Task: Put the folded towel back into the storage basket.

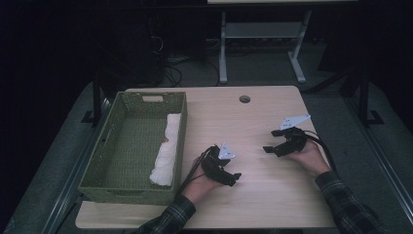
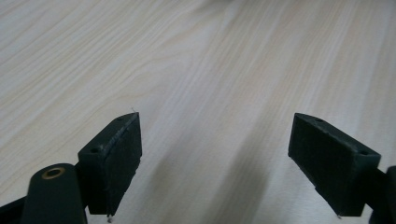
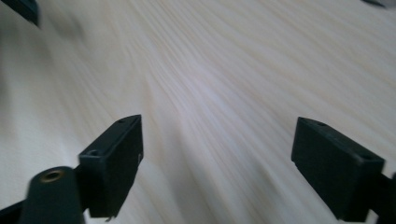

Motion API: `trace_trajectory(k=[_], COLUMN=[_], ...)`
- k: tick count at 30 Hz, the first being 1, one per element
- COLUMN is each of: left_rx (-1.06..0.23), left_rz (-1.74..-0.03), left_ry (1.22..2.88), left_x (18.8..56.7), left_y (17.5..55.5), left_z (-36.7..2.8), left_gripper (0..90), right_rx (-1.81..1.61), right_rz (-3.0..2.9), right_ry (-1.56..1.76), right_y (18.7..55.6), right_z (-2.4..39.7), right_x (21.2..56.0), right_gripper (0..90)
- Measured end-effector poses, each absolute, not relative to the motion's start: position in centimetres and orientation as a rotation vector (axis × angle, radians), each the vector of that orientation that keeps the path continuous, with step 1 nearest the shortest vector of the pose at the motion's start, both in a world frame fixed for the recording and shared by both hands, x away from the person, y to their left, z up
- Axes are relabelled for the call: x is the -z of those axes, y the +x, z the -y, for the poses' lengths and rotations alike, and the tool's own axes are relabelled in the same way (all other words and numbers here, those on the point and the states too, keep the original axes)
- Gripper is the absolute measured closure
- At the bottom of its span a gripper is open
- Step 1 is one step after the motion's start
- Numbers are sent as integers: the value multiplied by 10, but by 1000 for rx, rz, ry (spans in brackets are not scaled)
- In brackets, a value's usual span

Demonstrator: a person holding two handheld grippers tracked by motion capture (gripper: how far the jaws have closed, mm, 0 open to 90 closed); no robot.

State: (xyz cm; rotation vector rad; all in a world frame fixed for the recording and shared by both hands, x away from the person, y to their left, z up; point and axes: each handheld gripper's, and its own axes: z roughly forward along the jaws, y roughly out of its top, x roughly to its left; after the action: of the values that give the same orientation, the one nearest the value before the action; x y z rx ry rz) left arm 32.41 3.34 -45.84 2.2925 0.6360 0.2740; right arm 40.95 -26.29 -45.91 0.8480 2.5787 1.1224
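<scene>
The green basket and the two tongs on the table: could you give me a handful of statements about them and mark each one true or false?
1. A folded white cloth lies inside the green basket, along its right wall. True.
2. The left tongs are clamped on the cloth. False: their jaws stand open with only bare table between them.
3. The right tongs are open and hold nothing. True.
4. The basket sits at the right edge of the table. False: it sits at the left edge.
5. The table has a round hole near its far edge. True.
</scene>
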Motion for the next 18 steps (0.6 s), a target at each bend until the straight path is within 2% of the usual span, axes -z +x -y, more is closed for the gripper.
trace_trajectory(k=[12, 18], left_rx=[-260, -271], left_rz=[-669, -650], left_ry=[2296, 2261], left_x=[476, 479], left_y=[324, 322], left_z=[-31, -33], left_gripper=[143, 127], right_rx=[-1095, -1099], right_rz=[-2536, -2524], right_ry=[916, 931], right_y=[409, 409], right_z=[272, 272], right_x=[483, 483], right_gripper=[133, 128])
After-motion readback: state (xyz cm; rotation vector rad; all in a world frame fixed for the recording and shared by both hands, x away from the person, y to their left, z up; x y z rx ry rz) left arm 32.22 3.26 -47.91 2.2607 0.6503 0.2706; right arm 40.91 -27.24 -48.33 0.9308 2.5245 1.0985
